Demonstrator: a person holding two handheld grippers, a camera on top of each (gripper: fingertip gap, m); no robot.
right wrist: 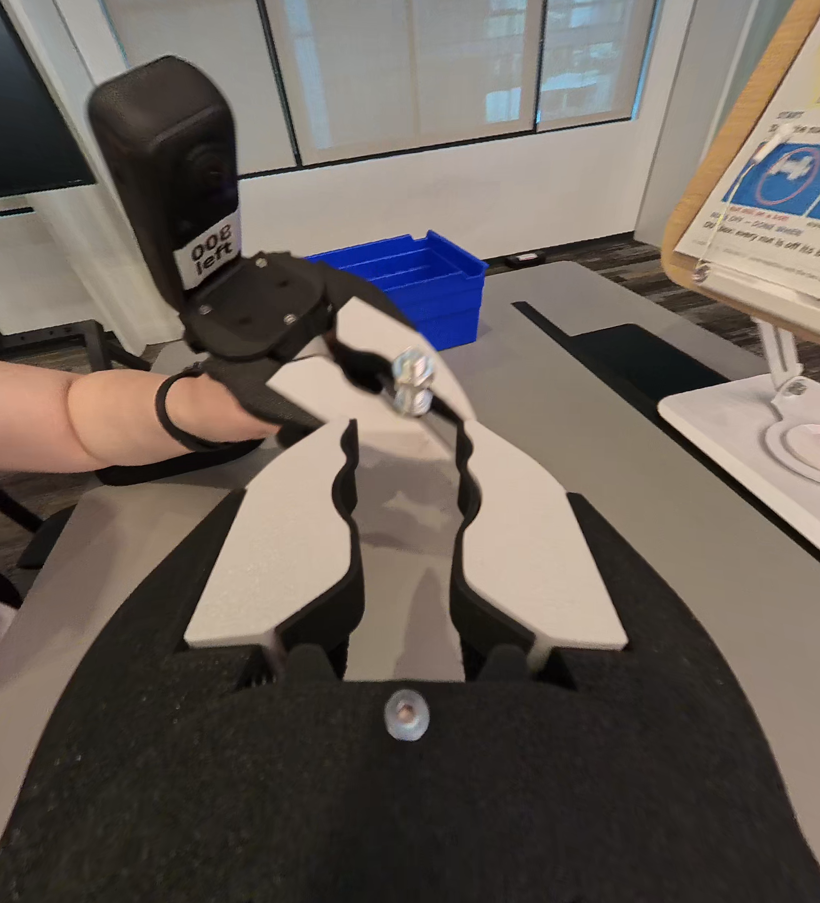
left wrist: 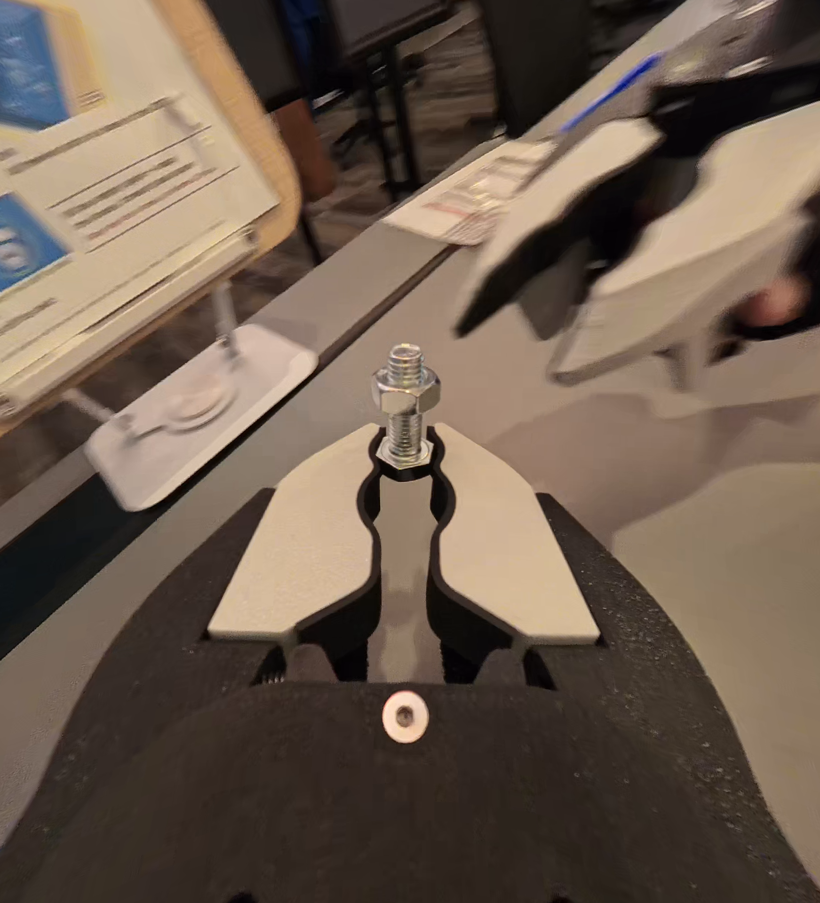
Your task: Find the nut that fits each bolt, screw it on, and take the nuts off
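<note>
While a blue bin (right wrist: 417,288) rests on the grey table (right wrist: 593,440), windows (right wrist: 398,68) stand behind.

Silver bolt (left wrist: 404,425) and nut (left wrist: 406,391), blue bin (right wrist: 422,288), grey table (right wrist: 642,537), black-and-grey left hand-held gripper (left wrist: 404,440)
</note>
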